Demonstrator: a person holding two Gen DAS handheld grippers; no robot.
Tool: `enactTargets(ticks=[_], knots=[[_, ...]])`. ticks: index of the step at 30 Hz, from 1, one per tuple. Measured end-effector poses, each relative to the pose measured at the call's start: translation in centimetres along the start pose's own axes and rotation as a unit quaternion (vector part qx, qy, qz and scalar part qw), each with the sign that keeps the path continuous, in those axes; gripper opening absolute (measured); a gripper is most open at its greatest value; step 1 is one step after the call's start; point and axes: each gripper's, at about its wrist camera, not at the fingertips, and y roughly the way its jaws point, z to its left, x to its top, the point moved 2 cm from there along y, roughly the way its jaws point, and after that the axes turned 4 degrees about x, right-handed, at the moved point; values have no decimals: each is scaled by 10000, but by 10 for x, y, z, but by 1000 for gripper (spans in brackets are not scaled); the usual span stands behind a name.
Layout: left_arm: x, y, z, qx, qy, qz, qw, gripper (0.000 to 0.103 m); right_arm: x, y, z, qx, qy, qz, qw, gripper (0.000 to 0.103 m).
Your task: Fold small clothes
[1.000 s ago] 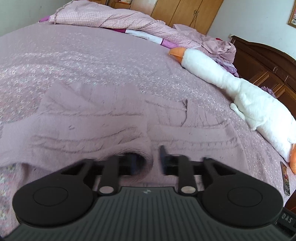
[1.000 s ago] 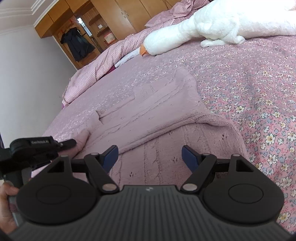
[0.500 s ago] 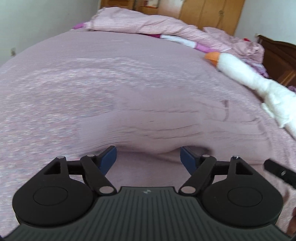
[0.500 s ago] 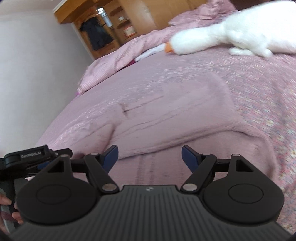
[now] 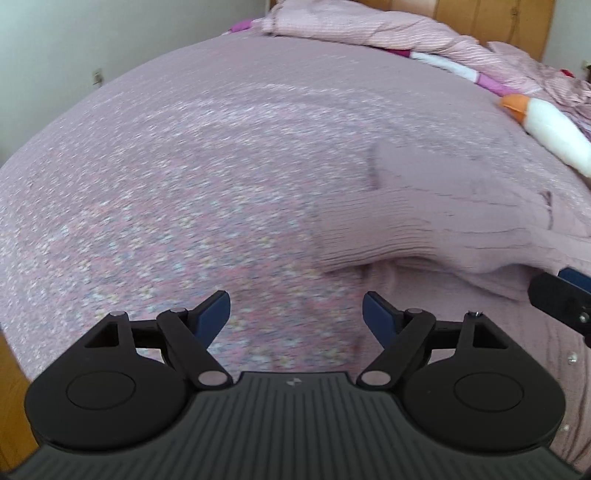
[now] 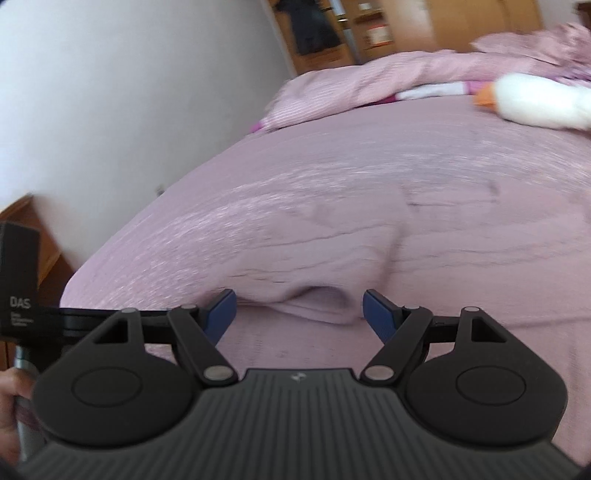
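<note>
A small mauve knitted sweater [image 5: 436, 218] lies on the bed with a sleeve folded over its body; in the left wrist view it sits to the right of my gripper. My left gripper [image 5: 296, 314] is open and empty over the floral bedspread, left of the sweater. In the right wrist view the sweater [image 6: 369, 258] lies straight ahead, its folded cuff just beyond the fingertips. My right gripper [image 6: 299, 310] is open and empty, close above the sweater's near edge. Its tip also shows at the right edge of the left wrist view [image 5: 565, 291].
A pink floral bedspread [image 5: 166, 184] covers the bed. A white plush goose [image 5: 550, 129] lies at the far right, a bunched pink quilt [image 5: 369, 26] at the head. A white wall and a wooden bedside unit [image 6: 44, 254] stand to the left.
My left gripper has let go of the sweater's sleeve, opened, and swung left off the garment. The right gripper stayed open and turned left along the sweater's near edge.
</note>
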Motion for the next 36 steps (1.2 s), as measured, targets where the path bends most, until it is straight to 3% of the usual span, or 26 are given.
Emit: enactTargets(ticks=[6, 14, 17, 19, 22, 24, 31, 36], knots=[[-1, 7, 18, 233, -132, 158, 9995, 84, 4, 36, 32, 45, -859, 154, 9962, 77], [-5, 12, 32, 222, -329, 234, 9989, 84, 3, 85, 52, 252, -1636, 648, 9841, 76], [-5, 12, 31, 238, -301, 228, 9990, 84, 0, 98, 54, 103, -1802, 817, 9802, 65], [-4, 12, 30, 259, -243, 202, 9992, 84, 1, 102, 52, 0, -1785, 831, 9804, 47], [-4, 12, 28, 270, -185, 179, 9993, 84, 5, 99, 46, 48, -1483, 716, 9863, 21], [-4, 12, 28, 249, -204, 180, 9993, 84, 9, 96, 42, 37, -1368, 624, 9886, 11], [-3, 4, 24, 106, -302, 23, 9995, 84, 35, 64, 23, -192, -820, -73, 9964, 10], [2, -3, 19, -11, -333, -136, 9994, 84, 54, 26, 0, -507, -562, -627, 9952, 10]])
